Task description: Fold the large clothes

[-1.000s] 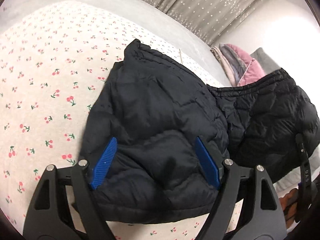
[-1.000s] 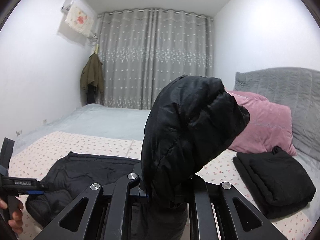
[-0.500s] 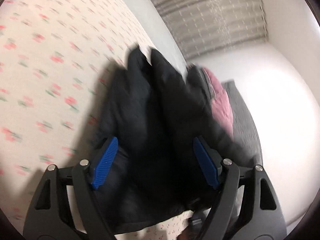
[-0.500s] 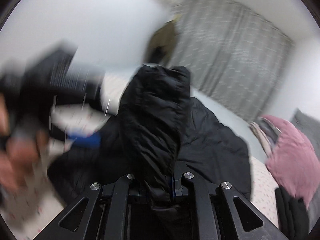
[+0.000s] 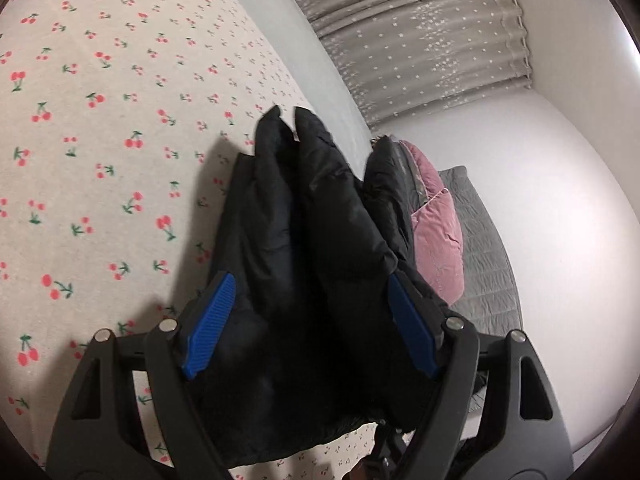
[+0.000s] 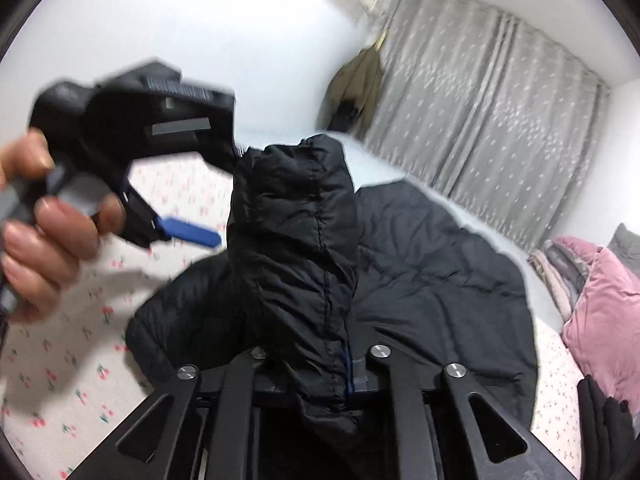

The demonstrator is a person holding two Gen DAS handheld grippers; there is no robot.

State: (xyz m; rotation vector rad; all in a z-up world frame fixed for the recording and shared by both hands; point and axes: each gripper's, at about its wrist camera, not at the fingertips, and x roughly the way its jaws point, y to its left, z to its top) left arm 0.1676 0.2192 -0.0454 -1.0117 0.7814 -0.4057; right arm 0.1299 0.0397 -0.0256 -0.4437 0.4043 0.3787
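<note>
Broadly, the scene is filled by a bed (image 5: 100, 160) covered with a cherry-print sheet, on which a black padded jacket (image 6: 432, 264) is spread, its bulk lying on the sheet while one part is raised. That raised part, seemingly a sleeve or side panel, is pinched by the right gripper (image 6: 320, 360), whose jaws are drawn tight on the fabric; it is probably held up so that it can be carried across the body of the jacket for a fold. The left gripper (image 5: 308, 324) is held spread wide, its blue pads (image 5: 208, 324) on either side of a bunched fold of the jacket; whether the pads press the fabric cannot be told, and nothing appears to be clamped. It is judged to be placed there to steady or gather the near edge while the other side is lifted.

From the right wrist view the left gripper is seen from outside, blurred, with the person's hand (image 6: 52, 236) around its handle, and the full spread of the jacket is shown. From the left wrist view only a narrow ridge of jacket is shown, but the pink pillow (image 5: 436, 232) and grey quilt (image 5: 488, 264) beyond it are seen plainly.
</note>
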